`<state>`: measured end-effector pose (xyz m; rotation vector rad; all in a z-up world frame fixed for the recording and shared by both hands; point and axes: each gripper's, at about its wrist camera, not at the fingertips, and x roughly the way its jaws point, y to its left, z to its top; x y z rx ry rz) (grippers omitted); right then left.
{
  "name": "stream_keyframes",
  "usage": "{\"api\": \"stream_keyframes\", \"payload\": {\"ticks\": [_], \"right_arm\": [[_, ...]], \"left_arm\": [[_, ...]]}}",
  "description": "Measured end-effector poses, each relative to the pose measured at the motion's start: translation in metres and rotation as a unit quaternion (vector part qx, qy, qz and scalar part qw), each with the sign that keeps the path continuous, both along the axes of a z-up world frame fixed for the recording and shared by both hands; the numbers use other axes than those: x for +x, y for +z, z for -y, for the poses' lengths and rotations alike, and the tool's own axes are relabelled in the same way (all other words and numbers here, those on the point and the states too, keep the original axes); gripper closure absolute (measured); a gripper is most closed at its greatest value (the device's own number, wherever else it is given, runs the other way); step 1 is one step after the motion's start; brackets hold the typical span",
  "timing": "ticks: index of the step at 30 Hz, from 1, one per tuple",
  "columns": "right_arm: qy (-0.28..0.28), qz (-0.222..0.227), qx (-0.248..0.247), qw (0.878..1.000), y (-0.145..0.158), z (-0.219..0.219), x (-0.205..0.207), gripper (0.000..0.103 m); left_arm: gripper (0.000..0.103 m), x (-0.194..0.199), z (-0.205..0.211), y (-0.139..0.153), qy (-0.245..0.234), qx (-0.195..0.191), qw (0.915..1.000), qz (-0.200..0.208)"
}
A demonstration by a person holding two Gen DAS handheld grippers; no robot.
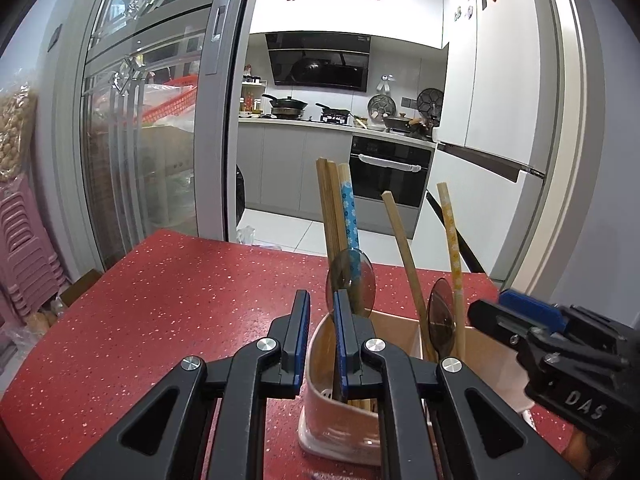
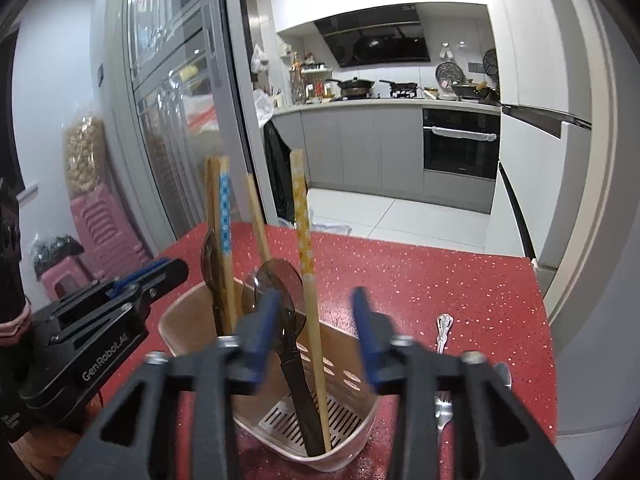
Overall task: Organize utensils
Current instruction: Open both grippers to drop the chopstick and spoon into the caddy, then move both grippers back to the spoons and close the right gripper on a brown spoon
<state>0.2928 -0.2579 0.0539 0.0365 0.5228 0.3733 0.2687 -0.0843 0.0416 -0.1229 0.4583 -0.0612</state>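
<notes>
A pink utensil holder (image 1: 320, 412) (image 2: 188, 320) stands on the red speckled table (image 1: 160, 320) (image 2: 440, 280). It holds several chopsticks (image 1: 332, 208) (image 2: 302, 216) and two dark translucent spoons (image 1: 352, 280) (image 2: 280, 292). My left gripper (image 1: 322, 320) straddles the holder's left wall with its jaws a small way apart and nothing clamped. My right gripper (image 2: 316, 312) is open above the holder's right compartment, empty. A metal fork (image 2: 442, 360) lies on the table right of the holder.
A glass sliding door (image 1: 152, 120) stands at the left, pink stools (image 1: 24, 248) beside it. The kitchen with oven (image 1: 388, 172) and fridge (image 1: 500, 100) lies beyond the table's far edge. A second metal utensil (image 2: 502, 374) lies by the fork.
</notes>
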Motion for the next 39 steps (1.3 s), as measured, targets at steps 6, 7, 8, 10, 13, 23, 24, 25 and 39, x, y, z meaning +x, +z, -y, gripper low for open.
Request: {"api": "stream_keyframes", "payload": {"ticks": [6, 7, 8, 10, 13, 23, 24, 25, 39], "right_arm": [[0.009, -0.007, 0.013, 1.000, 0.011, 0.005, -0.016, 0.045], [0.009, -0.009, 0.014, 1.000, 0.013, 0.006, -0.022, 0.042], [0.010, -0.011, 0.013, 1.000, 0.013, 0.006, -0.027, 0.041], [0.012, -0.018, 0.014, 1.000, 0.012, 0.006, -0.038, 0.038], [0.012, -0.036, 0.015, 0.999, 0.008, 0.007, -0.053, 0.030], [0.013, -0.159, 0.042, 0.986, -0.036, 0.008, -0.099, 0.024], [0.012, -0.168, 0.043, 0.985, -0.040, 0.008, -0.102, 0.024], [0.010, -0.177, 0.045, 0.983, -0.046, 0.008, -0.106, 0.024], [-0.003, -0.256, 0.048, 0.965, -0.083, 0.003, -0.133, 0.013]], "left_arm": [[0.066, -0.019, -0.007, 0.004, -0.006, -0.001, 0.9997, -0.025], [0.066, -0.023, -0.008, 0.003, -0.007, -0.002, 0.9995, -0.031], [0.066, -0.027, -0.010, 0.002, -0.008, -0.003, 0.9992, -0.038], [0.066, -0.037, -0.013, -0.002, -0.008, -0.003, 0.9984, -0.055], [0.066, -0.052, -0.019, -0.010, -0.009, -0.001, 0.9969, -0.078], [0.066, -0.113, -0.022, -0.044, -0.021, 0.028, 0.9890, -0.144], [0.066, -0.117, -0.023, -0.047, -0.021, 0.029, 0.9882, -0.149], [0.066, -0.122, -0.024, -0.052, -0.019, 0.029, 0.9872, -0.156], [0.057, -0.166, -0.066, -0.095, 0.023, -0.009, 0.9763, -0.215]]}}
